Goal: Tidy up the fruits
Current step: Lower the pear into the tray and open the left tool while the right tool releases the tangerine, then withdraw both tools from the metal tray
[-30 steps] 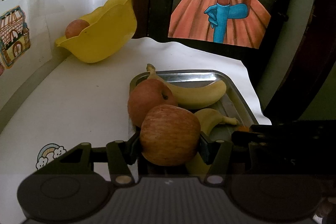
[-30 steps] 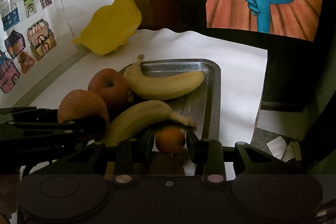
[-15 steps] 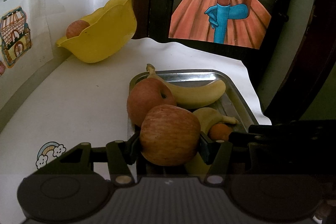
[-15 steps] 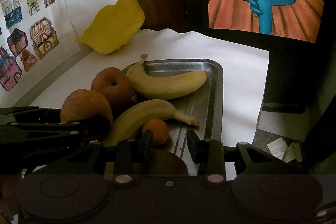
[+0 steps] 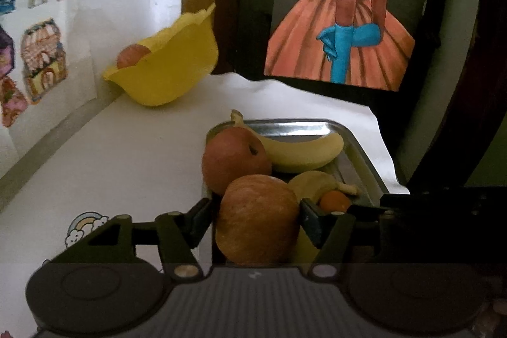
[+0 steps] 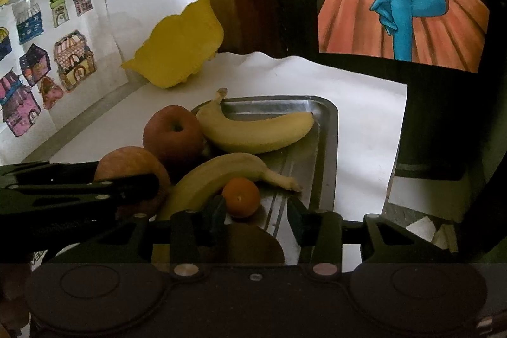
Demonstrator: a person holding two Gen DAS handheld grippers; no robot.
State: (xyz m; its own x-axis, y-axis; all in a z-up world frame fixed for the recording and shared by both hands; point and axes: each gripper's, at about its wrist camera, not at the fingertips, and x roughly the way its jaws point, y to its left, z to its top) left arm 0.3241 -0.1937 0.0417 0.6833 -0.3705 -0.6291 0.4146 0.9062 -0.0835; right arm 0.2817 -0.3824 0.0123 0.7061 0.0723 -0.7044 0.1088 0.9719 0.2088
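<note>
My left gripper (image 5: 256,214) is shut on a pale red apple (image 5: 258,219) just above the near end of the steel tray (image 5: 364,154). A second, darker apple (image 5: 236,162) and two bananas (image 5: 304,151) lie in the tray. A small orange (image 6: 240,192) rests on the tray beside the nearer banana (image 6: 221,175). My right gripper (image 6: 256,213) stands open just behind the orange, touching nothing. A brown fruit (image 6: 253,243) lies below its fingers. The left gripper (image 6: 79,189) with its apple (image 6: 130,162) shows at the left of the right wrist view.
A yellow bowl (image 5: 171,72) with a reddish fruit (image 5: 131,56) in it leans at the back left by the wall. White paper (image 5: 126,154) covers the table; its right edge drops off beyond the tray. Drawings hang on the wall.
My right gripper let go of the small orange, which now rests on the tray, and drew back open. My left gripper has lifted a little with the apple still in it.
</note>
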